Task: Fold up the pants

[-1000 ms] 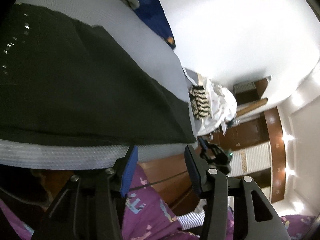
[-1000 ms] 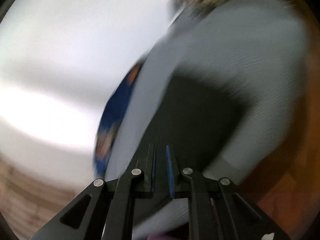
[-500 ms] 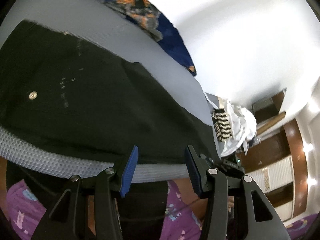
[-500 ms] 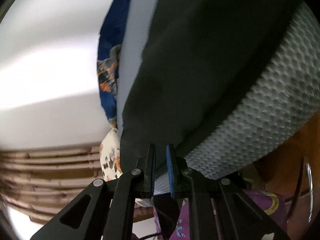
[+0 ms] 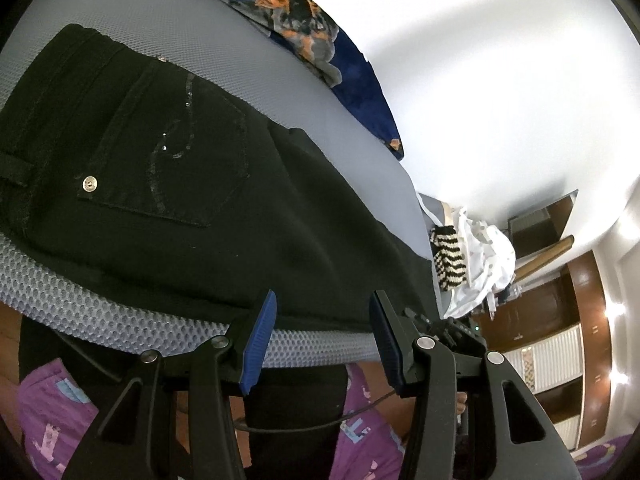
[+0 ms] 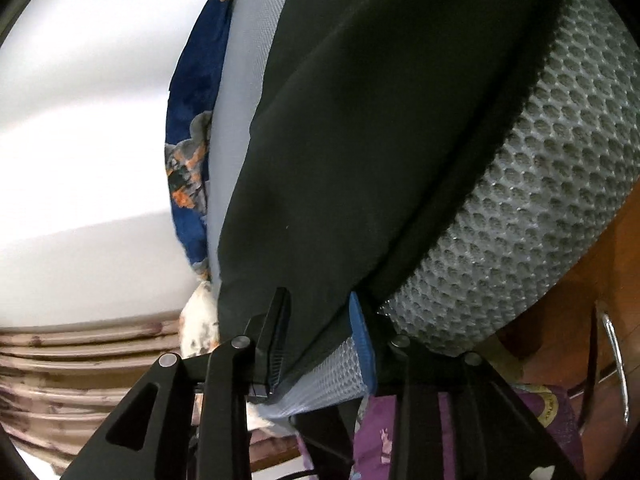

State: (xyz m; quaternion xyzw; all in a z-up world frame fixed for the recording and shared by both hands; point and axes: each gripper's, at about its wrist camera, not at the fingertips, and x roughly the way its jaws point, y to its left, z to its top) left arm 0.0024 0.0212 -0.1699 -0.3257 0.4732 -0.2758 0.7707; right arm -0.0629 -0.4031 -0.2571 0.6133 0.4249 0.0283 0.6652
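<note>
- Pants [image 5: 208,184], black, lie flat on the grey mesh mattress [image 5: 120,312], near edge along the mattress rim, long axis running from the pocket end on the left toward the leg end on the right.
- Right tongs [image 6: 320,336] sit at that leg end, jaws opening, cloth and mattress edge between them.
- Left tongs [image 5: 322,320] stand half-wide and empty, just short of the near edge.
- Further off: a blue-and-orange blanket [image 5: 320,40], then a heap of white and striped clothes [image 5: 468,256]; nothing blocks the fold.
</note>
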